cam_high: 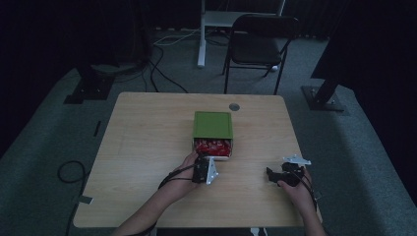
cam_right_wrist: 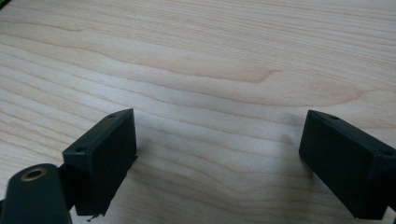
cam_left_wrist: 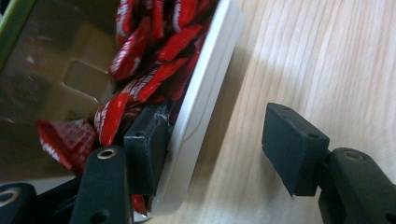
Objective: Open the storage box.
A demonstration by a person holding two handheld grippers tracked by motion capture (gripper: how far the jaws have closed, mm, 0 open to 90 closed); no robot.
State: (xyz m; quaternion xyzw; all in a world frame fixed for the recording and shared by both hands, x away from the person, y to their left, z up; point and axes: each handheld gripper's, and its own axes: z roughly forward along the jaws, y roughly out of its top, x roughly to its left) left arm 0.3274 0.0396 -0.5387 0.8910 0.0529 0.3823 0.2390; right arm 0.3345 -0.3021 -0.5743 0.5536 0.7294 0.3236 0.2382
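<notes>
White box [cam_high: 212,149] near the middle of the wooden surface [cam_high: 147,147], slightly toward the person. Green lid [cam_high: 212,124] covers the far part; the near end stands uncovered, showing red wrappers [cam_high: 212,145] heaped inside.

Left gripper view: wrappers [cam_left_wrist: 140,56] lie against the box's white wall [cam_left_wrist: 205,98]. Green lid edge [cam_left_wrist: 14,28] at upper left, with a shiny inner face below it.

Left tongs [cam_high: 210,158] at the box's near rim. One jaw sits inside the box, touching the inner side of the wall among the wrappers; the other hangs outside over bare wood, clear of the wall. So the wall stands between the jaws, not pinched. Tongs [cam_left_wrist: 219,149] partly spread.

Right tongs [cam_high: 269,172] well apart from the box, near the right front of the surface, held in the person's right hand [cam_high: 295,184]. In the right gripper view the tongs [cam_right_wrist: 217,158] are spread wide over bare wood grain [cam_right_wrist: 210,70].

Beyond the surface: a dark chair [cam_high: 260,42] and cables [cam_high: 162,69] on grey floor.
</notes>
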